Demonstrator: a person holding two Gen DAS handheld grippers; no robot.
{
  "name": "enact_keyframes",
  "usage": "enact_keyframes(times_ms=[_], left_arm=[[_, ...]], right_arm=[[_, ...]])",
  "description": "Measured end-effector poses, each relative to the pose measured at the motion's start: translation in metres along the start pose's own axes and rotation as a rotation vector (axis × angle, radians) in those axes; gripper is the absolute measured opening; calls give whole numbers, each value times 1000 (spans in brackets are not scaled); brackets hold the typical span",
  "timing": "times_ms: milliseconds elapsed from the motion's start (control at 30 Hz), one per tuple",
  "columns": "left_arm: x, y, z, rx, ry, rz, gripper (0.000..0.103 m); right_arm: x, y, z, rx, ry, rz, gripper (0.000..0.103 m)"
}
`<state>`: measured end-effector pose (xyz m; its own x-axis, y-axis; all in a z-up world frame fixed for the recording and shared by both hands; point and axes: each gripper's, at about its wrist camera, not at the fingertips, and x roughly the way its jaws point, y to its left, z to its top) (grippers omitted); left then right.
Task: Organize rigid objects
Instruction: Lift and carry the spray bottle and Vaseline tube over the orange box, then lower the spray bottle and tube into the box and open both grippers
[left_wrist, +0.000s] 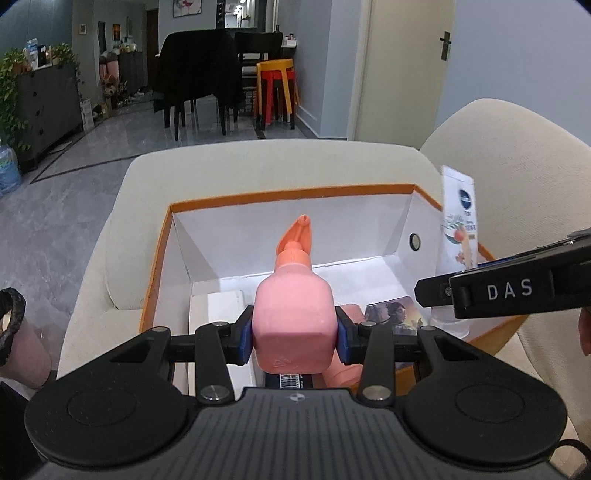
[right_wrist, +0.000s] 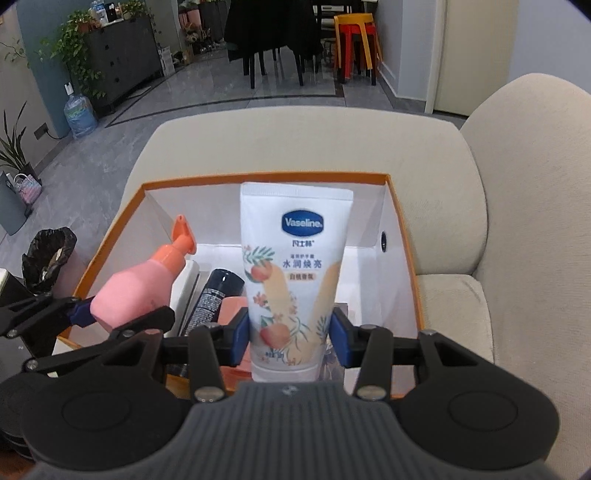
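My right gripper (right_wrist: 290, 338) is clamped on a white Vaseline hand cream tube (right_wrist: 295, 277), blue pads pressing both sides near its cap end, the flat crimped end pointing away from me. I read the blue oval "Vaseline" logo, then Chinese print including 水润焕亮, over a peach-and-leaf pattern; the surface looks like smooth, soft plastic. My left gripper (left_wrist: 294, 334) is closed on a pink pump bottle (left_wrist: 293, 314), pads against its two flat sides; the body is matte, faceted and squarish, with a moulded triangle mark on its base and a darker coral pump nozzle (left_wrist: 297, 234) aiming forward. Both items sit above the open orange-rimmed cardboard box (right_wrist: 266, 178), white inside, with a round dark eyelet (right_wrist: 384, 242) in its right wall. The box rests on a cream fabric armchair (right_wrist: 443, 177) with a nubbly weave. Inside the box, I see a dark cylindrical bottle (right_wrist: 218, 295) with small white print I cannot read, a flat white box (left_wrist: 221, 306), a salmon-coloured item (right_wrist: 231, 310), and a printed card with figures (left_wrist: 395, 314). In the left wrist view, "DAS" is printed in white on the black arm of the right gripper. Stacked red and yellow plastic stools (left_wrist: 277, 88) stand on the grey tiled floor well beyond.
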<state>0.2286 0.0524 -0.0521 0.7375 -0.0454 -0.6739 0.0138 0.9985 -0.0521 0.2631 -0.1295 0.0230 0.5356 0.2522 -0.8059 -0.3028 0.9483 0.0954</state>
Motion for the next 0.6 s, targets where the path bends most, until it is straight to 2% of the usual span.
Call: enact_keyframes(times_ms=[600], left_arm=[[33, 0, -8, -21, 72, 16, 47]], right_arm=[[63, -4, 3, 12, 180, 15, 45]])
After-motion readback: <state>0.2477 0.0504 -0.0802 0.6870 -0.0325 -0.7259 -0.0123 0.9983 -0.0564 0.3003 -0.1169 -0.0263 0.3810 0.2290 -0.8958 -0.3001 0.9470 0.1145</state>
